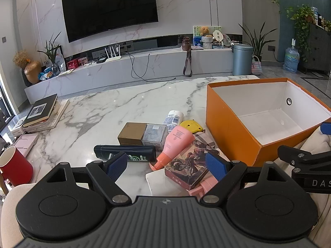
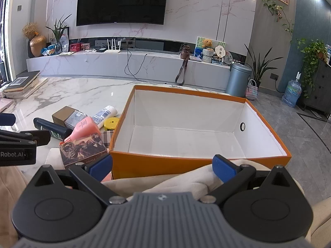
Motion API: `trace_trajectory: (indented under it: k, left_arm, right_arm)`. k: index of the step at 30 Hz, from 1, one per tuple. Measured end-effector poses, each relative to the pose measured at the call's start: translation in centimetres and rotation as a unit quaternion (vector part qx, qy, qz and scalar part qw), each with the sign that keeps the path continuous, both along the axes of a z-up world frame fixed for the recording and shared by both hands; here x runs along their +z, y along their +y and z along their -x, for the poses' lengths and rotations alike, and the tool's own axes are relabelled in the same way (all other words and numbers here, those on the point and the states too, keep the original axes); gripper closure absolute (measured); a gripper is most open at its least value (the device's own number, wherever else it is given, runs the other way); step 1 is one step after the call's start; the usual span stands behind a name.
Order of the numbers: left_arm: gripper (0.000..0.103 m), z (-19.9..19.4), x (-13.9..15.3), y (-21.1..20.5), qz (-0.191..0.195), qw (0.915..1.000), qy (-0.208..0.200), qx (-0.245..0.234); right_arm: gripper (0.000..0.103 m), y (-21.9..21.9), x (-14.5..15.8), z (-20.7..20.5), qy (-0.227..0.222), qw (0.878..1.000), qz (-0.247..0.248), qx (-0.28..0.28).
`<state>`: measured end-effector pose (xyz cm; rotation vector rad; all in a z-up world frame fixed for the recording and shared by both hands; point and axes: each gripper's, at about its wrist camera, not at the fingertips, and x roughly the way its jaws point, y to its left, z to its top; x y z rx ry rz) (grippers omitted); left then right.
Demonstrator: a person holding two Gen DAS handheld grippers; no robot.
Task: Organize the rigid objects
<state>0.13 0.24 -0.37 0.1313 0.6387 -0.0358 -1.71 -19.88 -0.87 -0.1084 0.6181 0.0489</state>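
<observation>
An empty orange box (image 1: pixel 229 132) (image 2: pixel 144 163) with a white inside stands on the marble table (image 1: pixel 124 103). Left of it lies a heap: a black bottle (image 1: pixel 124 154) (image 2: pixel 51 130), a pink bottle (image 1: pixel 175 142) (image 2: pixel 82 129), a dark illustrated card box (image 1: pixel 186 165) (image 2: pixel 82 150), a brown box (image 1: pixel 130 133) (image 2: pixel 62 113), a clear case (image 1: pixel 155 134), a white tube (image 1: pixel 172 119) (image 2: pixel 104 112) and a yellow tape measure (image 1: pixel 191 125) (image 2: pixel 111 123). My left gripper (image 1: pixel 166 166) hangs open just before the heap. My right gripper (image 2: pixel 163 167) is open in front of the orange box's near wall.
A red cup (image 1: pixel 14 167) stands at the table's left edge, with a pink case (image 1: pixel 25 143) and stacked books (image 1: pixel 41 111) behind it. A beige chair back (image 2: pixel 186 179) sits under the right gripper. A TV wall, low console and grey bin (image 1: pixel 242 59) lie beyond the table.
</observation>
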Motion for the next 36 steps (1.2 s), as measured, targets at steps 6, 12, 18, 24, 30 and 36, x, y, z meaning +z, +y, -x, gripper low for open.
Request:
trace_trajectory:
  k: [6,12,18,24,30,36]
  left_arm:
    - [0.003,0.0,0.0,0.0,0.000,1.0000,0.000,0.000]
    - [0.003,0.0,0.0,0.0,0.000,1.0000,0.000,0.000]
    - [0.003,0.0,0.0,0.0,0.000,1.0000,0.000,0.000]
    - [0.003,-0.5,-0.2,0.7,0.009,0.9999,0.006,-0.001]
    - [0.015,-1.5,0.0,1.0,0.011,0.9999,0.008,-0.010]
    - [0.031,-3.4,0.5,1.9,0.026,0.9984,0.033,-0.037]
  right_arm:
    - [0.002,0.0,-0.2,0.0,0.001,1.000,0.001,0.000]
    - [0.002,-0.1,-0.3,0.0,0.001,1.000,0.002,0.000]
    - [0.002,0.1,-0.3,-0.1,0.004,1.000,0.007,-0.001]
    - [0.002,0.1,0.5,-1.0,0.016,1.000,-0.005,0.005]
    - [0.002,1.2,1.6,-3.0,0.032,0.998,-0.007,0.051]
    - [0.015,2.6,2.3,-5.7,0.061,0.992,-0.021,0.108]
